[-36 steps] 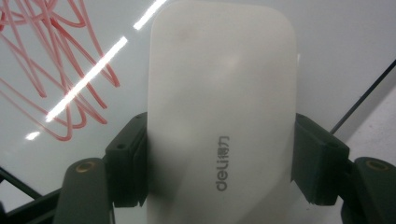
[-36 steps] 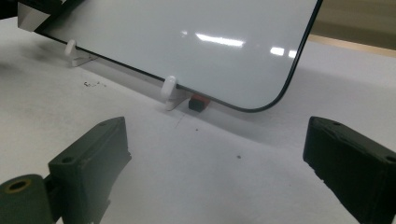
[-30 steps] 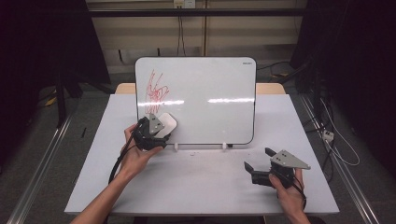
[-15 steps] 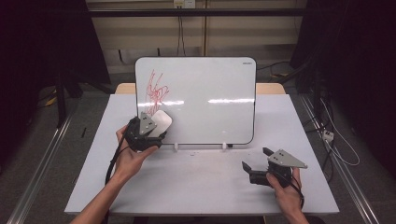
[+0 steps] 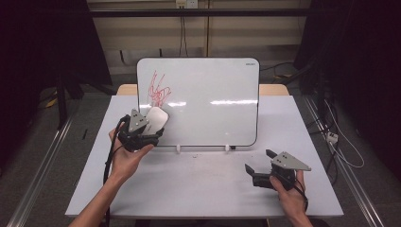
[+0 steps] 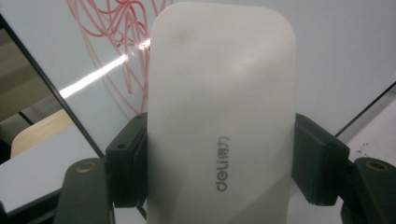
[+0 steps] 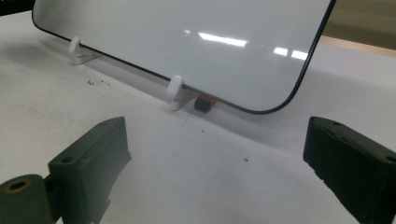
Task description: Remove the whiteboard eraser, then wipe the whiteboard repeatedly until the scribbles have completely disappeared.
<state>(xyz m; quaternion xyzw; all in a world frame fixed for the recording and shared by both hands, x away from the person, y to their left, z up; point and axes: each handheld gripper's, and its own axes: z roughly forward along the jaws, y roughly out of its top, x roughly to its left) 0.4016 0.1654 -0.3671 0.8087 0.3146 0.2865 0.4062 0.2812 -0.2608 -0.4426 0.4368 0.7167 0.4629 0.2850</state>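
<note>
At left of frame, my left gripper jaws clamp the white eraser, seemingly against the whiteboard; right gripper jaws gape empty.

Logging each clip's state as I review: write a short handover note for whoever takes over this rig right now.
Left gripper: shut on the white eraser, held up against the lower left of the whiteboard, just below the red scribble.
Right gripper: open, holds nothing, low over the table in front of the board's right corner.
Done: eraser picked up and brought to the board.
Left: the red scribble looks unwiped; likely next is sweeping the eraser up across it. The board stands on two small white feet, so press gently.
</note>
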